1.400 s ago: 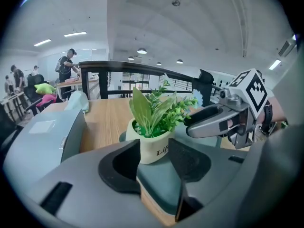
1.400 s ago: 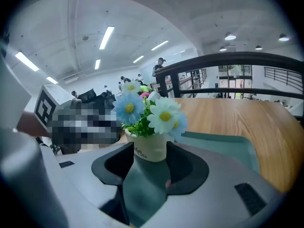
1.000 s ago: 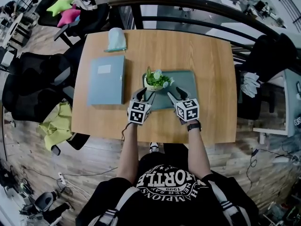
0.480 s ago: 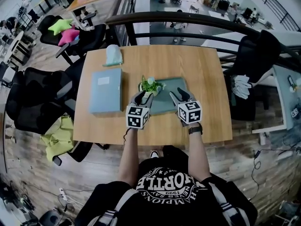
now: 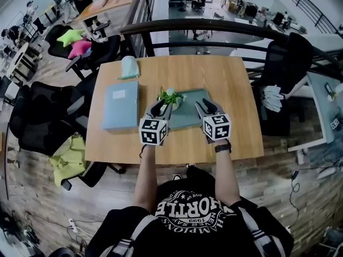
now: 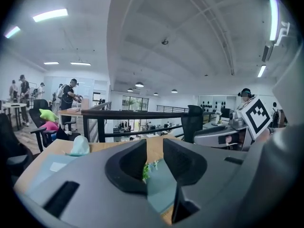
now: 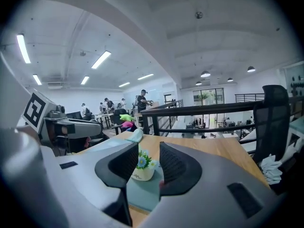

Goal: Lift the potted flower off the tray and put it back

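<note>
The potted flower (image 5: 170, 97), a small white pot with green leaves and pale blooms, stands on the left end of the grey-green tray (image 5: 188, 116) on the wooden table. Both grippers hover above the tray's near side, apart from the pot. My left gripper (image 5: 161, 107) is just this side of the pot, and its jaws are closing with nothing between them. My right gripper (image 5: 205, 106) hangs over the tray's right part, its jaws also closing on nothing. In the right gripper view the pot (image 7: 142, 168) shows far off through the gap of the right gripper (image 7: 148, 151). The left gripper (image 6: 154, 148) frames only leaves (image 6: 147, 170).
A light blue folder (image 5: 120, 105) lies left of the tray and a pale teal cloth (image 5: 129, 67) sits at the table's far left corner. A black railing (image 5: 214, 28) runs behind the table. Black chairs stand at both sides.
Both grippers have risen from the tray toward the camera and their jaws have narrowed. The pot stays on the tray.
</note>
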Tool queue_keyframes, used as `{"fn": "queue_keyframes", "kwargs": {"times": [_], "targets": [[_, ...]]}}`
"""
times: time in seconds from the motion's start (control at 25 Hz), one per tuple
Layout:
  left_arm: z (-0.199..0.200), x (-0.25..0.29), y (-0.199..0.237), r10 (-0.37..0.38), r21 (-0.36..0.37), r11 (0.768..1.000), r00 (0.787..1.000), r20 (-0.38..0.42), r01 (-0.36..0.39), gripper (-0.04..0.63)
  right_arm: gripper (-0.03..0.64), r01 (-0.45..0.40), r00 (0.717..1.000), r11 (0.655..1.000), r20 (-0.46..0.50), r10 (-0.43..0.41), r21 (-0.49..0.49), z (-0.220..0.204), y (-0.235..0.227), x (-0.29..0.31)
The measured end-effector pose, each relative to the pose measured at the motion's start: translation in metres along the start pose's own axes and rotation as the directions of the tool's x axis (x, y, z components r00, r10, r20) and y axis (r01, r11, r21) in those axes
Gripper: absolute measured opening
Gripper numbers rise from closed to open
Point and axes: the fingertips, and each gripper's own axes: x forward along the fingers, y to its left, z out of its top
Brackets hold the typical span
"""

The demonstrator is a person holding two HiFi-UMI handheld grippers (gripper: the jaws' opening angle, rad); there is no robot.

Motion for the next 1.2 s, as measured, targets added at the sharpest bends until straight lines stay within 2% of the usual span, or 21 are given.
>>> {"fn": "queue_keyframes", "kwargs": {"times": [0.48, 0.6, 0.8, 1.04, 1.2], "targets": [[0.013, -0.019, -0.002, 0.059, 0.048, 0.997, 0.998, 0.003, -0.059, 0.107, 0.100, 0.083, 0.995, 0.997, 0.060, -0.083, 0.000, 0.028, -0.019, -0.038], [0.017, -0.023, 0.002, 0.077, 0.047, 0.996, 0.997, 0.005, -0.077, 0.069, 0.091, 0.092, 0.993, 0.996, 0.076, -0.092, 0.001, 0.035, -0.023, -0.046], [0.028, -0.029, 0.008, 0.097, 0.063, 0.993, 0.995, 0.027, -0.099, 0.055, 0.084, 0.142, 0.984, 0.990, 0.108, -0.142, 0.008, 0.049, -0.036, -0.056], [0.043, -0.035, 0.018, 0.130, 0.045, 0.990, 0.990, 0.059, -0.132, 0.034, 0.066, 0.187, 0.973, 0.982, 0.136, -0.189, 0.027, 0.065, -0.049, -0.067], [0.051, -0.039, 0.025, 0.171, 0.000, 0.985, 0.981, 0.088, -0.172, 0.020, 0.034, 0.196, 0.967, 0.980, 0.158, -0.199, 0.038, 0.073, -0.053, -0.072]]}}
